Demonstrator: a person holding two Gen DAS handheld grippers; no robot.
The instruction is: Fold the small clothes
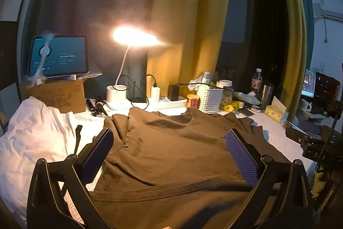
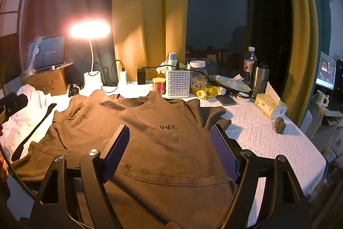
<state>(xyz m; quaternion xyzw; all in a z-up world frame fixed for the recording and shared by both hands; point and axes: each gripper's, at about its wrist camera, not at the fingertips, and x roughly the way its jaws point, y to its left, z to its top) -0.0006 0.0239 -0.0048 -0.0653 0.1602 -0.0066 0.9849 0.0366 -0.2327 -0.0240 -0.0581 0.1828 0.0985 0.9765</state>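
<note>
Brown T-shirt (image 2: 150, 143) flat on table (image 2: 278, 143), soft, light, limp. Left gripper (image 1: 169, 156), right gripper (image 2: 169, 149) spread, empty. Pinch near hem corners.

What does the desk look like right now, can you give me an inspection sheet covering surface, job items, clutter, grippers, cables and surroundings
Surface: white textured table cover, lit by a desk lamp.
Job's things: brown T-shirt spread flat, collar toward the lamp, bottom hem already turned up; white garment crumpled at the left.
Clutter: white basket, red tin, steel tumbler, water bottle, tissue box, tablet on a cardboard box.
Grippers: left gripper and right gripper both open above the shirt, holding nothing.
Cables: black charger leads run to the power strip.
Surroundings: yellow curtains, dark window.
</note>
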